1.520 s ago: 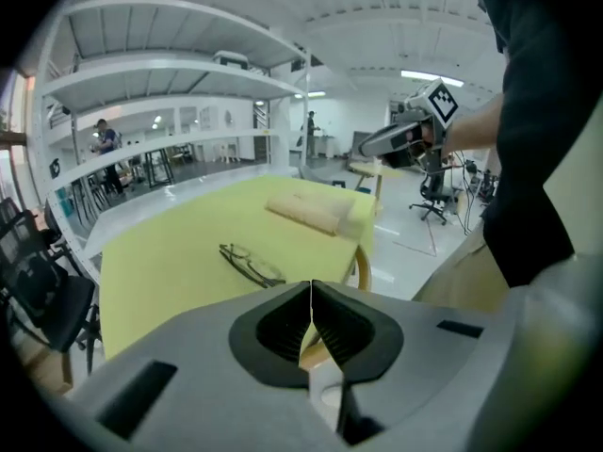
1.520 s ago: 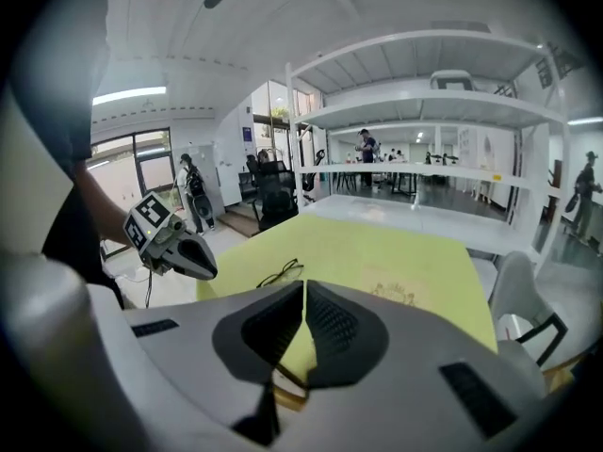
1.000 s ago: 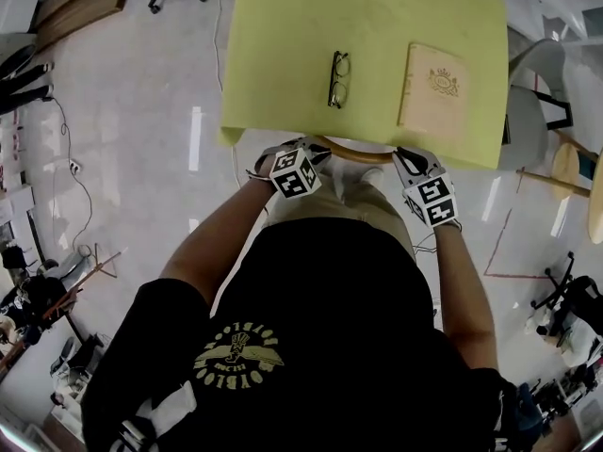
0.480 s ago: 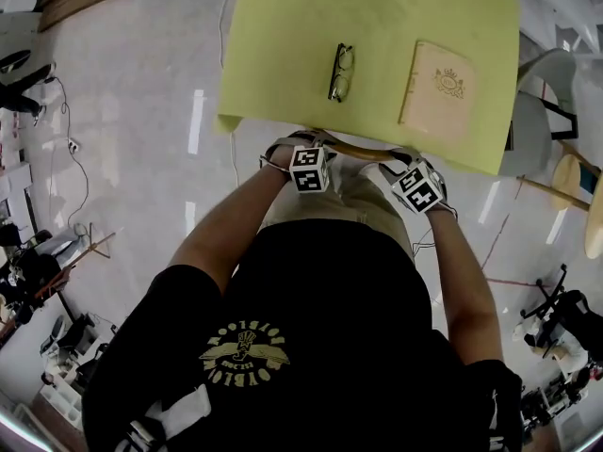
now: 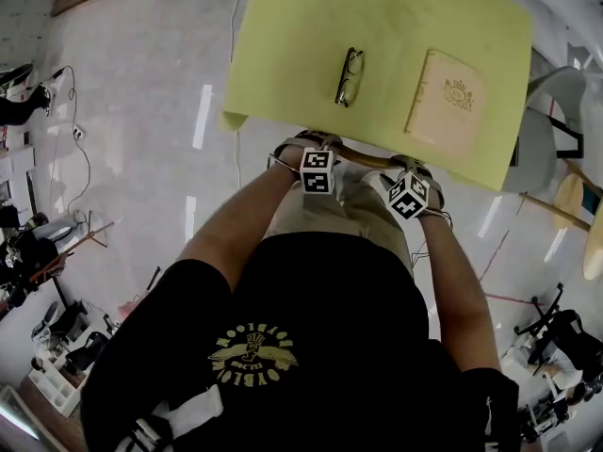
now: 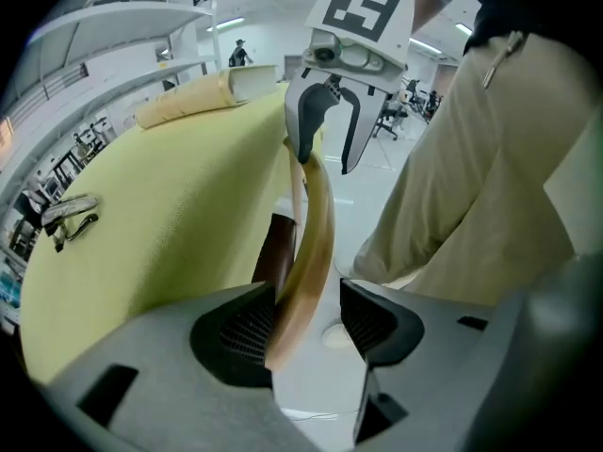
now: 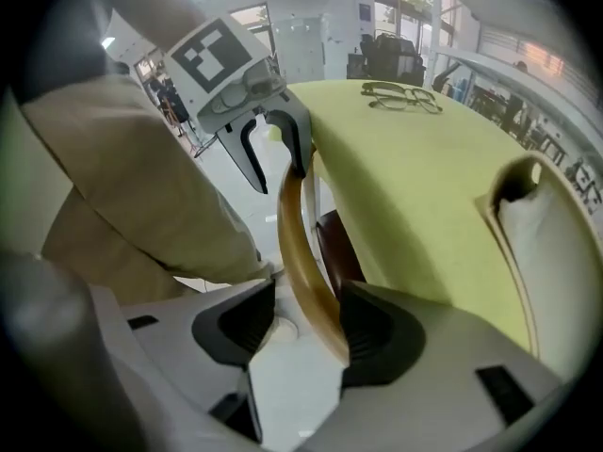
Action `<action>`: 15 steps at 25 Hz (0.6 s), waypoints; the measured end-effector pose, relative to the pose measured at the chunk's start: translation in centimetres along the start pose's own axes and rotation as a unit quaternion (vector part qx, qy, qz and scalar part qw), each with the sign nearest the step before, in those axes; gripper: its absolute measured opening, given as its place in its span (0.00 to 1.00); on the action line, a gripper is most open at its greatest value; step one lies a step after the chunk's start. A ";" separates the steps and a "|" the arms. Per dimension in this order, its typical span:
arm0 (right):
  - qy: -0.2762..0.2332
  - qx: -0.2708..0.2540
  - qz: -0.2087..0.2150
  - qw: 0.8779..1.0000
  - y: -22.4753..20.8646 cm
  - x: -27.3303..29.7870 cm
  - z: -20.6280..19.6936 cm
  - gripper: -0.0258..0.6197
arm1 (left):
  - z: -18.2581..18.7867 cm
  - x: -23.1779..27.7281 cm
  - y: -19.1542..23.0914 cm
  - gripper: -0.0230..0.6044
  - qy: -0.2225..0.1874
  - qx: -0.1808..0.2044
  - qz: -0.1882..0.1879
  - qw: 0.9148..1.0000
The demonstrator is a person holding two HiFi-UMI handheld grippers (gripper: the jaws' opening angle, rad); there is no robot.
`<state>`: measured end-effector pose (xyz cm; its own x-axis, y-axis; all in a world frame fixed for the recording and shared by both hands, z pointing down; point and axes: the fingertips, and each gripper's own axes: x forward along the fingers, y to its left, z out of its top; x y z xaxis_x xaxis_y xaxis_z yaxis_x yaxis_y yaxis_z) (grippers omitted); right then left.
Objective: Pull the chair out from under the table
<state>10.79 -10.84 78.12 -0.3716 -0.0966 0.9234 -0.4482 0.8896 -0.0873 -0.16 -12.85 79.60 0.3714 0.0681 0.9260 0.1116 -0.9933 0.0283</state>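
Jaws, just opening, straddle the curved, glossy tan chair back (image 6: 311,238).

Head view from above. A table (image 5: 301,55) with a plain yellow-green top stands on a pale, glossy floor (image 5: 132,158). Two things lie directly on the top, well apart from each other: a pair of dark-rimmed glasses (image 5: 349,77), folded, near the middle, and a closed cream book (image 5: 445,109) with an emblem on its cover (the print is too small to read), lying flat towards the right, near the table's near edge.
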 end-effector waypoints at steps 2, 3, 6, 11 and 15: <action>0.014 -0.010 -0.016 1.000 -0.2 0.8 -0.4 0.35 | 0.0 0.4 0.1 0.34 -0.001 0.002 0.006 1.000; 0.020 -0.013 -0.022 0.999 -0.3 1.2 -0.6 0.35 | 0.0 0.5 0.1 0.34 -0.002 0.003 0.010 1.000; 0.034 -0.020 -0.036 0.999 -0.5 2.4 -1.1 0.36 | 0.1 1.2 0.3 0.35 -0.008 0.005 0.019 1.000; 0.046 -0.040 -0.051 0.997 -1.1 4.0 -1.5 0.36 | 0.2 2.3 0.4 0.36 -0.011 -0.002 0.016 1.000; 0.061 -0.043 -0.046 0.996 -1.5 4.5 -1.9 0.37 | 0.1 2.8 0.7 0.36 -0.011 0.012 0.015 1.000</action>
<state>11.34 -11.73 83.17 -0.2285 -0.1282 0.9651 -0.4023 0.9151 0.0263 1.01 -13.39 82.15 0.3944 0.0408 0.9181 0.1220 -0.9925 -0.0083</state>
